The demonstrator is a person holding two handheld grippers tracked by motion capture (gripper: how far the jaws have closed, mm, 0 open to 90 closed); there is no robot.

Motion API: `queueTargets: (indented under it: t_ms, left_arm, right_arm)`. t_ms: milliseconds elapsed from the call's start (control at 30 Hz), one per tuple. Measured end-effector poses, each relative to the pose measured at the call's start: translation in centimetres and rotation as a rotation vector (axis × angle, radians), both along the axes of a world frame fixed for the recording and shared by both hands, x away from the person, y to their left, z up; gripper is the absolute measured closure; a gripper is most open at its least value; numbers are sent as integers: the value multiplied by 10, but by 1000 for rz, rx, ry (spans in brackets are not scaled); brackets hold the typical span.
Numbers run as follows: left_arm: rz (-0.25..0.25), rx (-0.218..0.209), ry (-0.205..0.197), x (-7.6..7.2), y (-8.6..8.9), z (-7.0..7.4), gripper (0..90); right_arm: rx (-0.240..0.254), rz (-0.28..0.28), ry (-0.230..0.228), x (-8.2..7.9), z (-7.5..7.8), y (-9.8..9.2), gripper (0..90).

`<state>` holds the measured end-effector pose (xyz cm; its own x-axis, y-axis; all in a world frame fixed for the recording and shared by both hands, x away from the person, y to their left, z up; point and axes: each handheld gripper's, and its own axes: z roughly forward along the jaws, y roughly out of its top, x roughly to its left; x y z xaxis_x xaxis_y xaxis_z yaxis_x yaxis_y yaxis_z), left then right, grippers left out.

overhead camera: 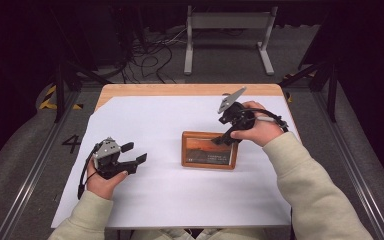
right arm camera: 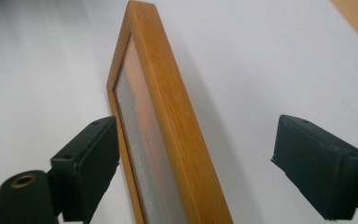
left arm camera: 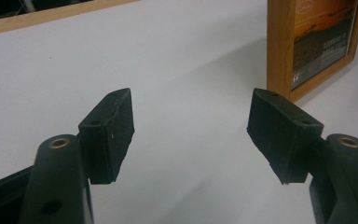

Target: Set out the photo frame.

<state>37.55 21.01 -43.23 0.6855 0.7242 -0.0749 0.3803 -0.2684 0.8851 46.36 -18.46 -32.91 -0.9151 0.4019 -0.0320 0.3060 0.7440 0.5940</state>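
a: looking at the frame [overhead camera: 209, 149] first — it stands on the white sheet [overhead camera: 170, 200] a little right of the table's middle, picture side toward the person, long axis running left to right.

b: and the right gripper [overhead camera: 223, 140]?

a: right at the frame's right end, clearly the nearer of the two. in the right gripper view the wooden edge rises between its jaws, which stand wide — one pad [right arm camera: 91, 161] sits just beside the glass face, the other well off the back. nothing is pinched.

b: so it has hold of nothing?

a: nothing that i can see. the jaws straddle the frame's thin side, so a grip across face and back would need only a closing.

b: the left gripper [overhead camera: 134, 153]?

a: well apart, low on the left, jaws spread wide and empty, pointing toward the frame's left end. in the left gripper view bare sheet lies between pads and frame [left arm camera: 314, 44].

b: room to move?

a: plenty — open sheet on every side; the table's far wooden edge [overhead camera: 190, 90] is well behind.
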Motion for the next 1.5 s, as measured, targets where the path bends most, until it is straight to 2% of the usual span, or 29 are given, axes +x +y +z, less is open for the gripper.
queueTargets:
  t_ms: [67, 167, 233, 367, 567, 833, 900, 1033, 1167, 1200, 1233, 1333, 1500]
  left_arm:
    - [-4, 2, 1, -1, 0, 0, 316]
    - [-4, 2, -3, -1, 0, 1, 315]
    - [-4, 3, 0, -2, -1, 1, 313]
    - [-9, 0, -4, -3, -3, 2, 308]
    - [-32, -11, -5, -4, -5, 3, 285]
    - [-48, -26, -6, -5, -6, 4, 270]
    - [-56, -25, -9, -5, -6, 5, 276]
    - [-61, -26, -20, -6, -6, 6, 276]
    - [-67, -29, -13, -10, -4, 5, 273]
    - [-66, -33, -11, -11, -3, 5, 273]
    - [-63, -40, -9, -12, -2, 5, 273]
    - [-61, -38, -21, -13, 0, 5, 274]
    - [-64, -35, -19, -14, 0, 5, 273]
  right_arm:
    - [34, -38, -22, -6, 2, -11, 119]
    - [45, -49, -30, -9, 2, -15, 111]
    - [89, -85, -43, -19, 1, -30, 90]
    - [130, -146, -65, -28, 0, -52, 69]
    - [196, -192, -105, -42, -2, -77, 47]
    - [293, -275, -145, -59, -11, -104, 32]
    - [298, -291, -148, -63, -15, -111, 35]
    - [325, -320, -156, -71, -23, -122, 38]
    - [353, -334, -166, -74, -27, -126, 37]
    - [381, -339, -176, -78, -34, -129, 37]
    - [389, -343, -178, -79, -38, -130, 37]
    - [396, -335, -172, -81, -49, -131, 30]
    - [420, -351, -207, -86, -63, -132, 28]
